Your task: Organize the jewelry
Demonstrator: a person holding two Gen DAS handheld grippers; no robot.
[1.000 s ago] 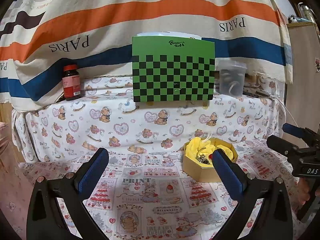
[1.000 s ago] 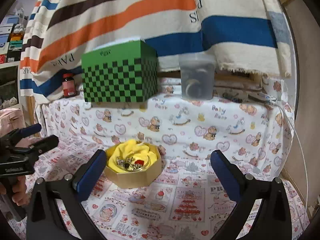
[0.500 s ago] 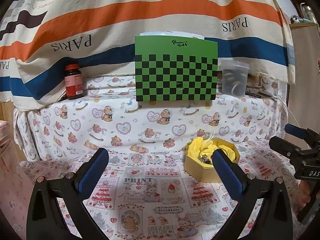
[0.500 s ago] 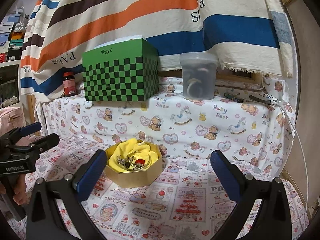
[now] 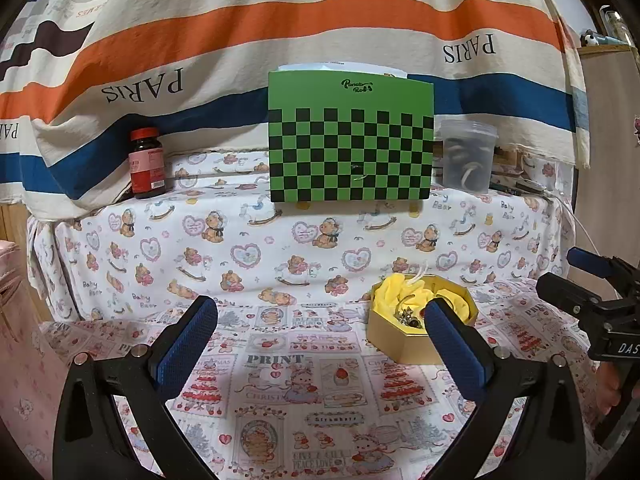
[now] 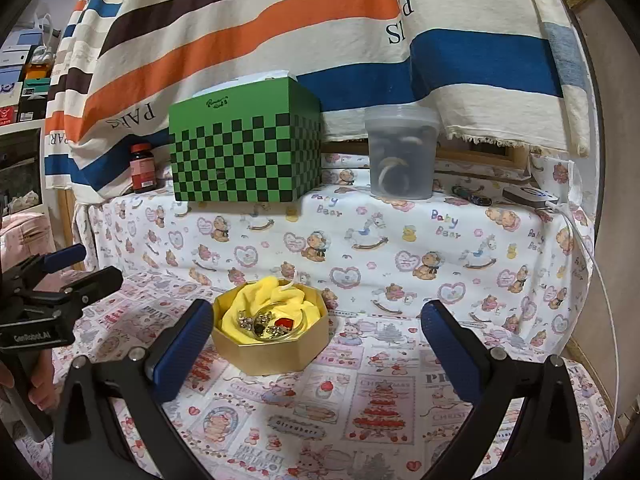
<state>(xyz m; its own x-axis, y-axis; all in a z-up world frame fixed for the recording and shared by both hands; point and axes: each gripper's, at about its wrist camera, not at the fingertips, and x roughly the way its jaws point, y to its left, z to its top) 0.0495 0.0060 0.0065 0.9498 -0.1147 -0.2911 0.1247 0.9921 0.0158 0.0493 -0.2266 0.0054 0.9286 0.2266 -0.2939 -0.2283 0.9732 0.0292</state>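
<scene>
A gold octagonal box [image 6: 272, 350] lined with yellow cloth [image 6: 256, 304] sits on the patterned cloth; small jewelry pieces [image 6: 266, 324] lie in it. In the left wrist view the box [image 5: 404, 346] is just behind my right finger. My left gripper [image 5: 320, 322] is open and empty, held above the cloth left of the box; it also shows in the right wrist view [image 6: 76, 268]. My right gripper [image 6: 318, 326] is open and empty, with the box behind its left finger; it also shows in the left wrist view [image 5: 576, 270].
On the raised ledge behind stand a green checkered box [image 5: 351, 138], a red-capped dark bottle [image 5: 147, 164] and a lidded translucent tub [image 6: 402, 152]. A small device with a white cable [image 6: 528, 196] lies at the ledge's right. A striped PARIS cloth [image 5: 280, 32] hangs behind.
Both views have drifted slightly: the scene sits a little lower and further right in the left view. The grippers stay open and the box has not moved.
</scene>
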